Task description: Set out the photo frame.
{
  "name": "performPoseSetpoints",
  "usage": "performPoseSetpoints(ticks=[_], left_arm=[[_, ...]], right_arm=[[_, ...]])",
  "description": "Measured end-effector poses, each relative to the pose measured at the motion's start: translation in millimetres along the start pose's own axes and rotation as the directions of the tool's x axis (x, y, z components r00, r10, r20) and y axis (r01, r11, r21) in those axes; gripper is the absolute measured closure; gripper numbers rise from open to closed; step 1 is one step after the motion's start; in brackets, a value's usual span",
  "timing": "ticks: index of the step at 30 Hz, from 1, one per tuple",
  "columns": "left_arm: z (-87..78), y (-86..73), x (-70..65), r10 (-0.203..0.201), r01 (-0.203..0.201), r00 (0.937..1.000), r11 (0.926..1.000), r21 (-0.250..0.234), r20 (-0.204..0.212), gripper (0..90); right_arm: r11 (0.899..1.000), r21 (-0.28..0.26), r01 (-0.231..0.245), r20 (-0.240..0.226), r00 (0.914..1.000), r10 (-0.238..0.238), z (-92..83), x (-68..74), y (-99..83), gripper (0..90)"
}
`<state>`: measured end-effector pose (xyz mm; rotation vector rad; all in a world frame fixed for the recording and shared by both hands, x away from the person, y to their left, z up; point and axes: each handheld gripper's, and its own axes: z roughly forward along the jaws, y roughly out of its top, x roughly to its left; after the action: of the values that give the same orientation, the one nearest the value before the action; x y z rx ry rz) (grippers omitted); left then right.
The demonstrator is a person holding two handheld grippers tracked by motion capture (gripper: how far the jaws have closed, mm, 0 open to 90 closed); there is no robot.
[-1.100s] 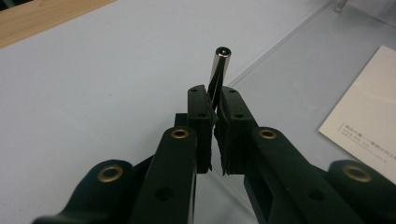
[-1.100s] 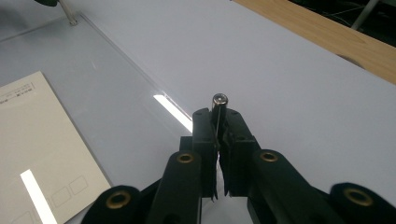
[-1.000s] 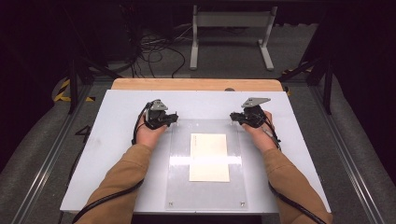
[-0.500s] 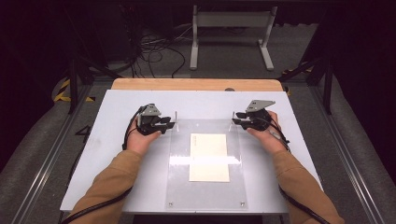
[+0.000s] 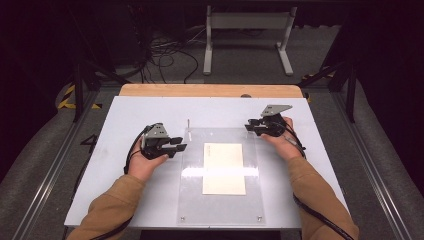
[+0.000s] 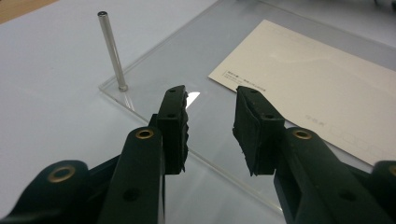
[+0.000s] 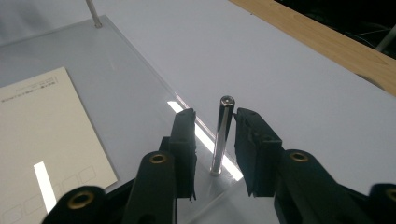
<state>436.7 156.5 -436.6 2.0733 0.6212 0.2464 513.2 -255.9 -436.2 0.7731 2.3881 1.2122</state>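
A clear acrylic plate (image 5: 192,200) lies on the white table (image 5: 100,190) with a cream card (image 5: 224,167) on it. A thin metal pin (image 5: 188,125) stands upright at the plate's back left corner. My left gripper (image 5: 181,144) hovers at the plate's left edge; in the left gripper view it (image 6: 211,95) is open with nothing between the pads, having just been opening, and the pin (image 6: 112,51) stands ahead to the left. My right gripper (image 7: 215,115) straddles the back right pin (image 7: 223,135). Its jaws have just been closing, and a gap shows on the pin's left side.
A wooden strip (image 5: 210,90) runs along the table's far edge. Beyond it are a white stand (image 5: 247,35) and loose cables (image 5: 165,55) on the floor. Metal rails (image 5: 45,175) flank the table. Cables trail from both grippers along the sleeves.
My left gripper has drawn back from the back left pin toward the person along the plate's left edge, and its jaws have opened. The right gripper stayed at the right pin, its jaws now apart.
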Motion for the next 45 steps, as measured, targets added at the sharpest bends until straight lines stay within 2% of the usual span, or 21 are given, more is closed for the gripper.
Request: performPoseSetpoints(ticks=[4, 6, 9, 14, 17, 18, 19, 23, 29, 33, 41, 42, 43, 45], left_arm=[[-2.6, -1.6, -3.7, 0.006, -0.006, 0.9999, 1.0, 0.0, 0.01, 64.7], [-3.5, -2.2, -6.4, 0.002, -0.002, 0.9999, 1.0, 0.001, 0.013, 64.7], [-3.5, -2.4, -7.7, 0.011, -0.011, 0.9998, 0.9999, 0.003, 0.014, 65.0], [-1.2, -6.9, -7.2, 0.0, -0.001, 0.9998, 1.0, 0.006, 0.018, 65.1], [-1.9, -7.7, -7.3, 0.008, -0.009, 0.9998, 0.9999, 0.007, 0.017, 65.4], [-2.4, -7.9, -7.6, 0.008, -0.008, 0.9999, 0.9999, 0.007, 0.014, 65.4], [-2.8, -8.2, -8.6, -0.003, 0.002, 0.9999, 1.0, 0.007, 0.015, 65.4], [-2.8, -8.9, -9.9, 0.004, -0.004, 0.9998, 0.9999, 0.01, 0.02, 65.4], [-1.1, -7.5, -12.6, -0.002, 0.002, 0.9998, 1.0, 0.009, 0.021, 65.4], [-1.1, -5.9, -15.5, 0.004, -0.005, 0.9995, 1.0, 0.004, 0.031, 65.4], [-2.0, -0.8, -22.4, 0.032, -0.032, 0.9982, 0.9995, -0.006, 0.05, 65.4], [-2.0, -0.8, -22.4, 0.032, -0.032, 0.9982, 0.9995, -0.006, 0.05, 65.4], [-2.4, 0.1, -23.6, 0.028, -0.028, 0.9984, 0.9996, -0.01, 0.05, 65.4], [-3.7, 2.3, -24.9, 0.035, -0.035, 0.998, 0.9993, -0.016, 0.052, 65.4]], right_arm=[[1.0, 0.013, 0.015, 0.02, 0.9997, -0.015, 3.2, 1.1, 2.6, 84.5], [1.0, 0.015, -0.006, 0.001, 1.0, 0.006, 2.7, -2.4, 2.5, 85.1], [1.0, 0.031, -0.006, -0.003, 1.0, 0.006, 2.9, -2.9, 4.6, 85.1], [0.999, 0.047, -0.015, -0.019, 0.9997, 0.016, 3.2, -5.2, 6.4, 85.3], [0.999, 0.047, -0.001, 0.003, 1.0, 0.001, 3.9, -2.9, 6.8, 85.0], [0.999, 0.034, -0.014, 0.036, 0.9993, 0.012, 5.1, 0.6, 5.3, 85.0], [0.999, 0.026, -0.039, 0.041, 0.9985, 0.038, 5.2, 1.1, 4.6, 85.0], [0.998, 0.005, -0.056, 0.074, 0.9957, 0.056, 6.6, 5.0, 2.7, 85.3], [0.995, 0.046, -0.091, 0.072, 0.9936, 0.087, 6.7, 3.8, 8.1, 85.6], [0.986, 0.059, -0.155, 0.079, 0.9855, 0.15, 7.2, 2.4, 9.7, 85.7], [0.966, 0.096, -0.239, 0.108, 0.9676, 0.228, 9.7, 1.6, 15.7, 86.0], [0.966, 0.096, -0.239, 0.108, 0.9676, 0.228, 9.7, 1.6, 15.7, 86.0], [0.959, 0.108, -0.262, 0.115, 0.9615, 0.25, 10.2, 1.0, 17.5, 86.0], [0.955, 0.114, -0.275, 0.118, 0.9578, 0.262, 10.6, 0.3, 18.6, 86.0]])
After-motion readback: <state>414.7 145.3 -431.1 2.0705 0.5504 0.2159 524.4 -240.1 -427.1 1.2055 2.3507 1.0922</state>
